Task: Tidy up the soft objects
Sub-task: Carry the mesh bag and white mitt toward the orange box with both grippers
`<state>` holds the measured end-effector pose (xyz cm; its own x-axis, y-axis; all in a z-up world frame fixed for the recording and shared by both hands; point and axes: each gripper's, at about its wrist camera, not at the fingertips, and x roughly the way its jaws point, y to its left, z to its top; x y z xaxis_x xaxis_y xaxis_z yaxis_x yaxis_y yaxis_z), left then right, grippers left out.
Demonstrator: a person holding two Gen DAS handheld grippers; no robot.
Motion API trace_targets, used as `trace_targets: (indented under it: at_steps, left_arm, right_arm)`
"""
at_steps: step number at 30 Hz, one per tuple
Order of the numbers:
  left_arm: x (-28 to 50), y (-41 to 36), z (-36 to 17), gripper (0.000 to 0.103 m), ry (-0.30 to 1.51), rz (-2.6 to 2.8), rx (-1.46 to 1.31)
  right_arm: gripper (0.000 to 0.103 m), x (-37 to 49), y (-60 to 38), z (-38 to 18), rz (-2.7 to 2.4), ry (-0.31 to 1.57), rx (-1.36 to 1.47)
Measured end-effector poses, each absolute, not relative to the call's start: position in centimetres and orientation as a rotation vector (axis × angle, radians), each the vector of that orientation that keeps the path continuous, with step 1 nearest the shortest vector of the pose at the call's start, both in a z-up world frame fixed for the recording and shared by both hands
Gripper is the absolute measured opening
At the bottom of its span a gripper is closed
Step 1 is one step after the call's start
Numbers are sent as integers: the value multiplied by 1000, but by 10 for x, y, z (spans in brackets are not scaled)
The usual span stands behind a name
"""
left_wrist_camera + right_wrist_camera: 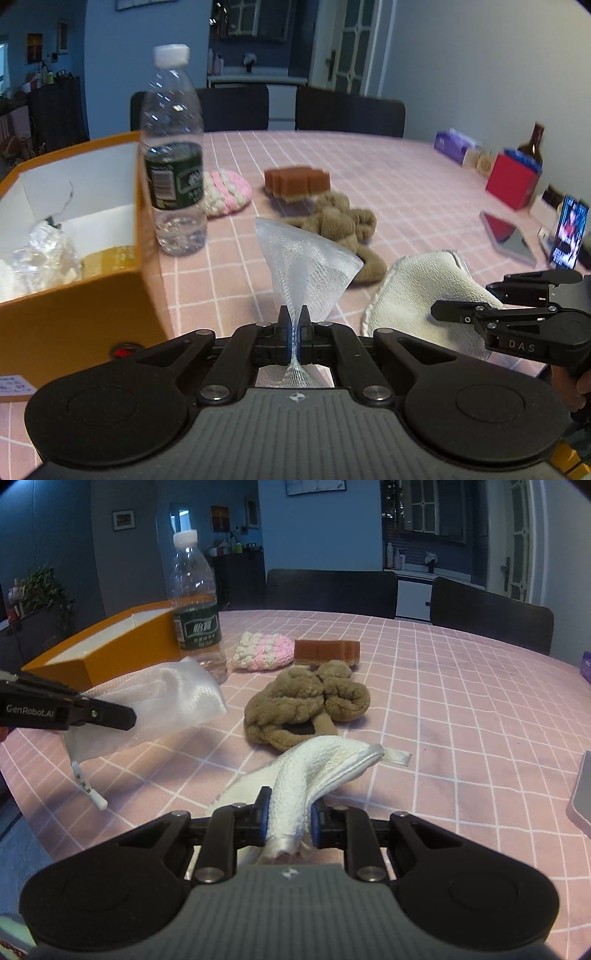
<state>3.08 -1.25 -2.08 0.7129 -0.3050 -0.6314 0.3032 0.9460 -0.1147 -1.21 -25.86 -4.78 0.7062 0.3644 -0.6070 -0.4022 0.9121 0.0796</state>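
A: Mesh bag (306,266)?
B: Pinched tight in left tool (294,314), lifted beside the orange box (74,295).
A: White cloth (295,786)?
B: Clamped in right tool (288,812), trailing onto the counter (461,709) near the brown plush (306,701).

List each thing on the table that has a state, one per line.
Left tool: shut on mesh bag.
Right tool: shut on white towel.
Water bottle: upright, capped.
Orange box: open, wrappers inside.
Brown cloth: bunched, on table.
Knit pad: lying flat.
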Motion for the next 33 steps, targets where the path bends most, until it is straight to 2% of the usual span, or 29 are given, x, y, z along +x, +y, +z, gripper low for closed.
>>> trace_targets:
  at_steps: [13,21,27,33]
  left_arm:
    - [-13,50,11,2,514,-260,-79]
    - [-17,119,58,2,422,-116,-16]
    - [8,147,88,2,423,-84,75]
    - [52,160,90,2,494,-100,147]
  right_arm:
    - [19,-13,-224,4,483,589,-121]
    - [19,8,-173,65,622,485,-146]
    - [19,33,-116,103,742,413,-190]
    - [19,72,-47,112,829,392,-339]
